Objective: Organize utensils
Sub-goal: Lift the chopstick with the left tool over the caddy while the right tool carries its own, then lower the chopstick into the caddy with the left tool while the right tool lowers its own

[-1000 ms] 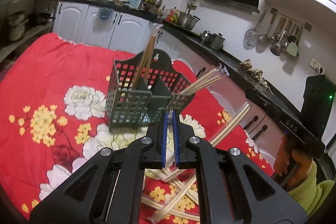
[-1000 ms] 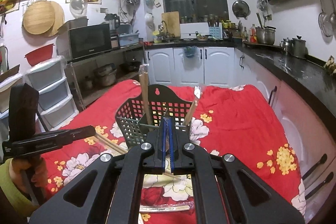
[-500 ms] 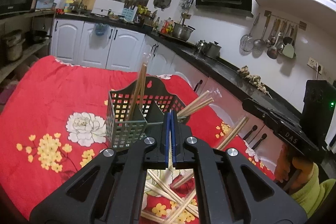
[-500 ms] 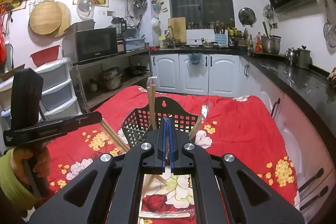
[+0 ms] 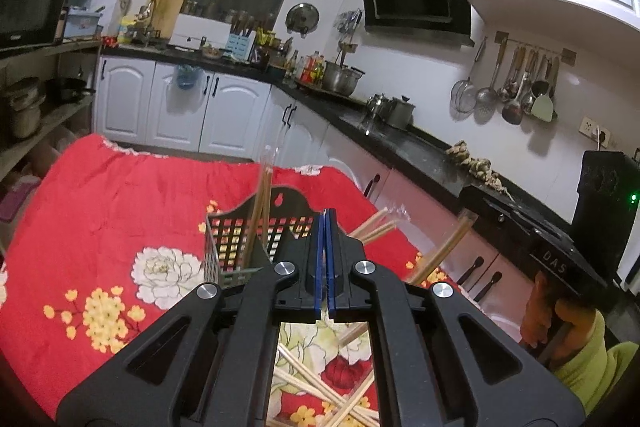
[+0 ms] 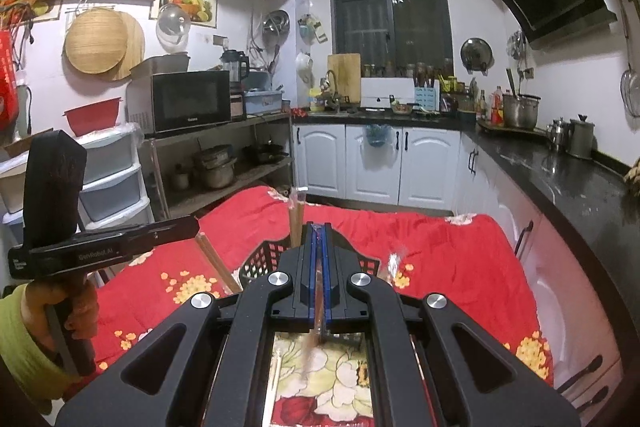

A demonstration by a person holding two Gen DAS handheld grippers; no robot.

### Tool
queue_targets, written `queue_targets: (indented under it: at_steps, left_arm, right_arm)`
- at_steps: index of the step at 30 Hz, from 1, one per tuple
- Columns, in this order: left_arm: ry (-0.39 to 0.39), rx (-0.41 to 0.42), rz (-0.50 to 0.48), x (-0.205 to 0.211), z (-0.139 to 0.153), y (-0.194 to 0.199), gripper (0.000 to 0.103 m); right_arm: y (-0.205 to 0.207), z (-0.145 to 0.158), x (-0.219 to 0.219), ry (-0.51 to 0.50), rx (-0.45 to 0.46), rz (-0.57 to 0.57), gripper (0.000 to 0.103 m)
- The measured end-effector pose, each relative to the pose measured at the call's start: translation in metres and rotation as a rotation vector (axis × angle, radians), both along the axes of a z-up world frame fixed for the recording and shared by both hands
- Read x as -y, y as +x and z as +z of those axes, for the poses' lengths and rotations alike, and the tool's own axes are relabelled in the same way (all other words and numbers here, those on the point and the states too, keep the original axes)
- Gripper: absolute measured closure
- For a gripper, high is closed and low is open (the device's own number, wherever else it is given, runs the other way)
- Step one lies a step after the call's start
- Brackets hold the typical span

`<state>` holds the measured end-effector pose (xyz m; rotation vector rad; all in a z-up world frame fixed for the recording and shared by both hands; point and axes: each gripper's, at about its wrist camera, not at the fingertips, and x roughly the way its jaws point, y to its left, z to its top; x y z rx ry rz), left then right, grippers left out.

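1. The red floral cloth [image 5: 120, 211] is bearing the slotted basket [image 5: 224, 247], which is keeping sorted chopsticks upright.
2. Loose chopsticks [image 5: 320, 383] are lying crossed, awaiting sorting.
3. The right gripper [image 6: 319, 227] is clenching one chopstick [image 6: 316, 303]; the left gripper [image 5: 325, 213] is clenched, seemingly empty.

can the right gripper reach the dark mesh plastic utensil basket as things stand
Probably yes: the dark mesh basket sits just ahead of the right gripper, open-topped, nothing between them.

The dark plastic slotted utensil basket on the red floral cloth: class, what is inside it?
The dark plastic slotted utensil basket holds upright wrapped wooden chopsticks and leaning ones. The black left gripper hides its floor.
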<state>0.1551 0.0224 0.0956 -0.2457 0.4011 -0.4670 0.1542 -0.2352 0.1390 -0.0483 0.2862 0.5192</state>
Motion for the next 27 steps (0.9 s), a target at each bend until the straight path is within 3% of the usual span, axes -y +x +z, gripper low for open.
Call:
queue_targets:
  at_steps: [27]
  left_arm:
    - [-0.071, 0.191, -0.011, 0.005, 0.082, 0.019, 0.103]
  right_arm:
    - [0.025, 0.074, -0.009, 0.041, 0.16, -0.007, 0.1]
